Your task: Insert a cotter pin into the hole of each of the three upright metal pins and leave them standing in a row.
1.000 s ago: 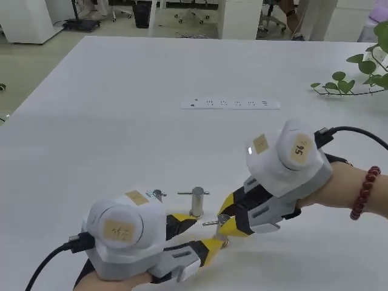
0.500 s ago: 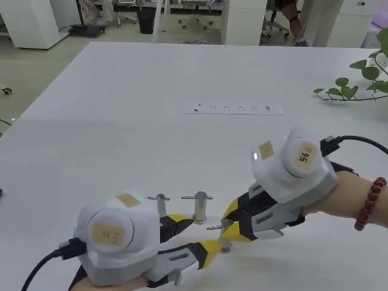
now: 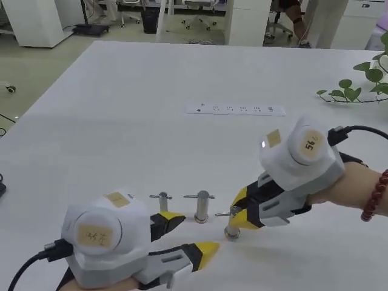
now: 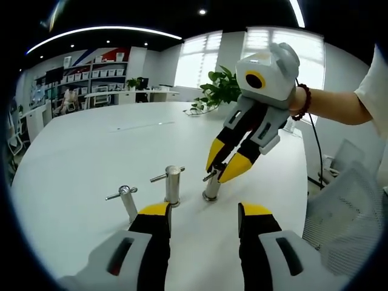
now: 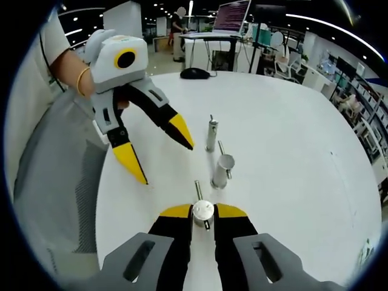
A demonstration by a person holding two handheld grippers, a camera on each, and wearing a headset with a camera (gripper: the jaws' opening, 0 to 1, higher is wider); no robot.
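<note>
Three upright metal pins stand in a row on the white table: the left pin [image 3: 162, 204] [image 4: 127, 202], the middle pin [image 3: 202, 207] [image 4: 173, 185] and the right pin [image 3: 232, 231] [image 4: 211, 187]. Each has a cotter pin crosswise through its top. My right gripper [image 3: 239, 210] [image 5: 204, 213] is shut on the top of the right pin [image 5: 203, 210], with its cotter pin [image 3: 222, 213] sticking out sideways. My left gripper [image 3: 185, 235] [image 4: 204, 212] hangs open just short of the row and holds nothing. It faces the right gripper [image 4: 224, 167].
A white power strip [image 3: 236, 110] lies farther back on the table [image 3: 121, 121]. A green plant [image 3: 357, 91] reaches in at the right edge. A black cable [image 3: 364, 130] trails from the right gripper. Office desks and chairs stand beyond the far edge.
My left gripper has drawn back to the left, away from the right pin, still open. The right gripper stays on the right pin. The head camera has shifted a little.
</note>
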